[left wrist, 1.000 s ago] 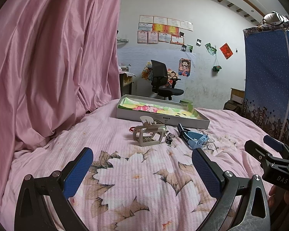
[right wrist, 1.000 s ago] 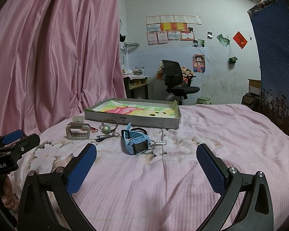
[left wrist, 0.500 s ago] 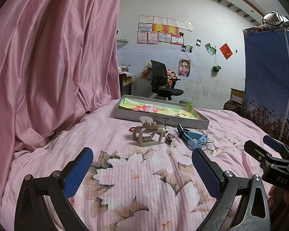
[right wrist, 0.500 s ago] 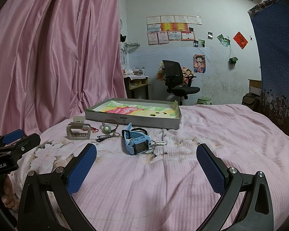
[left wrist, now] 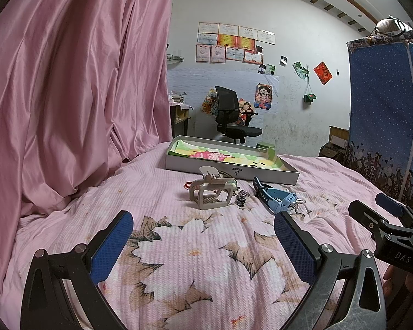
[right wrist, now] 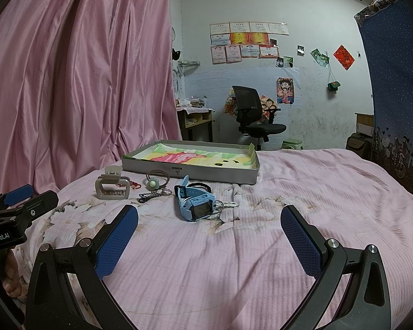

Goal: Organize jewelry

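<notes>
Jewelry (right wrist: 179,195) ahead of right tool (right wrist: 209,229), spread wide, untouched

My left gripper (left wrist: 203,229) fills the bottom of its frame, jaws spread wide, gripping nothing. My right gripper (right wrist: 209,224) sits low in its own frame, jaws equally wide and empty.

"DAS" marks the right gripper (left wrist: 391,211); "GenRobot.AI" the left gripper (right wrist: 19,200).
</notes>
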`<state>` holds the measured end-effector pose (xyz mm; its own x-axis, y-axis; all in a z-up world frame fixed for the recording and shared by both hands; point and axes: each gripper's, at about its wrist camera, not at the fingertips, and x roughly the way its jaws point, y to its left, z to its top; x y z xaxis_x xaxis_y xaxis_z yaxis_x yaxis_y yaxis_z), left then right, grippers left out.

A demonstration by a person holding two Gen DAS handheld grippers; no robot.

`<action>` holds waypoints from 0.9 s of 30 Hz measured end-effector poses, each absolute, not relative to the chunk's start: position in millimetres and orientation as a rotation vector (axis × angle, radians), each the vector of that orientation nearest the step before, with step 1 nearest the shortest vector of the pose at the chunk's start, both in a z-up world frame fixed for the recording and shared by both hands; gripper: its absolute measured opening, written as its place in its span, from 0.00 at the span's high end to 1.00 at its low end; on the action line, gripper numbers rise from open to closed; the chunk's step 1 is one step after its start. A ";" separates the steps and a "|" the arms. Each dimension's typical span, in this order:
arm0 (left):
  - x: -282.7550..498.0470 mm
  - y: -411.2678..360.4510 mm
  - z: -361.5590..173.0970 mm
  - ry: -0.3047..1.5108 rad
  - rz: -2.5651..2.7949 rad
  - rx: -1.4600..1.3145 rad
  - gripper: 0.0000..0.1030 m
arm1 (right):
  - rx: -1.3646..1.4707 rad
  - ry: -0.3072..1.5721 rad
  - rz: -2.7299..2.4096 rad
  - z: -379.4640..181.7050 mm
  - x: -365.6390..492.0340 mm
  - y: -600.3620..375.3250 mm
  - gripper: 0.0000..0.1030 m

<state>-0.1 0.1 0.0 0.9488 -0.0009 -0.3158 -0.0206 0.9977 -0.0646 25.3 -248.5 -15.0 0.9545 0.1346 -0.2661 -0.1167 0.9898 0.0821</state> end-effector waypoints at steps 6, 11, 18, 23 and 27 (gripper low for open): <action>0.0 0.1 -0.1 0.321 0.010 -0.067 0.00 | 0.066 0.274 0.128 -15.3 25.7 -248.6 0.01; -0.2 0.1 0.0 0.321 0.011 -0.068 0.00 | 0.066 0.275 0.128 -15.0 25.4 -249.0 0.01; 0.0 0.0 -0.1 0.324 0.010 -0.068 0.00 | 0.070 0.292 0.127 -13.7 24.9 -246.1 0.01; 5.2 1.8 2.5 0.342 0.007 -0.076 0.00 | 0.081 0.306 0.129 -18.2 31.8 -240.9 0.01; 14.4 5.5 -0.1 0.360 0.010 -0.086 0.00 | 0.094 0.318 0.129 -17.4 39.6 -249.5 0.01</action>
<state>14.4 5.5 -0.1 0.9359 -0.0053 -0.3523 -0.0252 0.9963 -0.0821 39.6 -249.5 -17.4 0.9418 0.1413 -0.3051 -0.1117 0.9874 0.1125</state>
